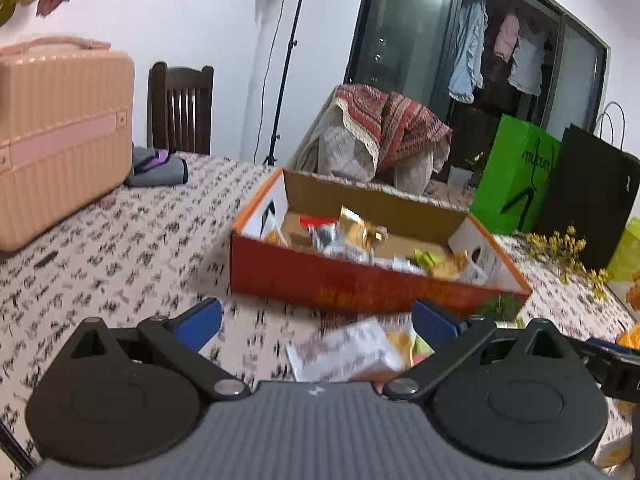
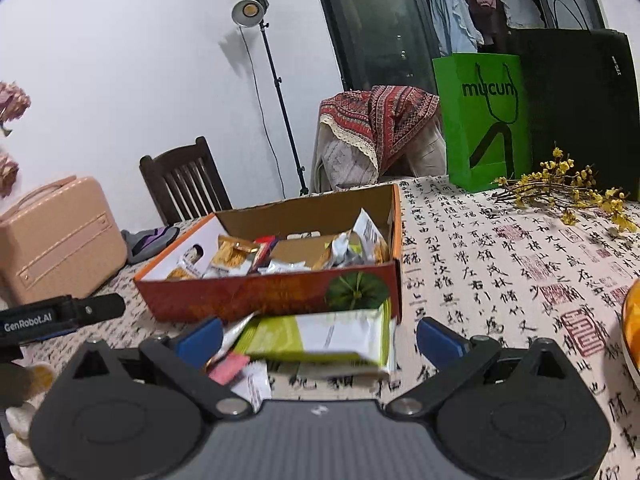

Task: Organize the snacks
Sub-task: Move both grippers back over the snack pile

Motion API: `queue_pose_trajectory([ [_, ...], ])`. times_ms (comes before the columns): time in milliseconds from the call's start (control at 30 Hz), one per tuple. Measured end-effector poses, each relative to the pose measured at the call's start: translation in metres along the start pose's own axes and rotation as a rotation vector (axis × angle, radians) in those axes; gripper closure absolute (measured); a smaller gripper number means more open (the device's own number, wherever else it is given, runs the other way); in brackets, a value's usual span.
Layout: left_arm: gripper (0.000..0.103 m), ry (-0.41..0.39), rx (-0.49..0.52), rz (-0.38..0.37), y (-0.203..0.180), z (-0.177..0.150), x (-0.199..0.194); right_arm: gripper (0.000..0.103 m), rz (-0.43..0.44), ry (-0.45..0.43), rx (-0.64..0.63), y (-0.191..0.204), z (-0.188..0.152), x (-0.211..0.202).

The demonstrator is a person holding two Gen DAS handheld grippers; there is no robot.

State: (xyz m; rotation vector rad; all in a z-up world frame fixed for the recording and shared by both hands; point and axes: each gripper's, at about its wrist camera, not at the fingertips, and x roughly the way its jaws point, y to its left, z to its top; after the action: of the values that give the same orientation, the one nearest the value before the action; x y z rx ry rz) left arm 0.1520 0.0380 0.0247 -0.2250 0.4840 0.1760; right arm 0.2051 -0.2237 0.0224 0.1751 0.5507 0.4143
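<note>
Both tools gape, left tool (image 1: 316, 322) and right tool (image 2: 318, 336); we risk snagging overlapping packets (image 2: 320, 340) ahead, spilling them short of the box (image 2: 272, 292).

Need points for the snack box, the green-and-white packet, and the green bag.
snack box (image 2: 256, 296): right wrist view, orange front wall.
green-and-white packet (image 2: 320, 338): right wrist view, middle of its face, lying before the box.
green bag (image 2: 476, 120): right wrist view, front panel.
</note>
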Motion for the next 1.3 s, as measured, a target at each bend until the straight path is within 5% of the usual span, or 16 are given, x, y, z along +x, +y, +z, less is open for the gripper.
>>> queue_pose_trajectory([
  [433, 0.000, 0.027, 0.003, 0.003, 0.030, -0.035, 0.009, 0.000, -0.052, 0.030, -0.047, 0.003, -0.024, -0.001],
  [1300, 0.000, 0.046, -0.104, 0.008, 0.051, -0.037, 0.020, 0.002, -0.189, 0.124, -0.132, 0.009, -0.015, 0.038],
])
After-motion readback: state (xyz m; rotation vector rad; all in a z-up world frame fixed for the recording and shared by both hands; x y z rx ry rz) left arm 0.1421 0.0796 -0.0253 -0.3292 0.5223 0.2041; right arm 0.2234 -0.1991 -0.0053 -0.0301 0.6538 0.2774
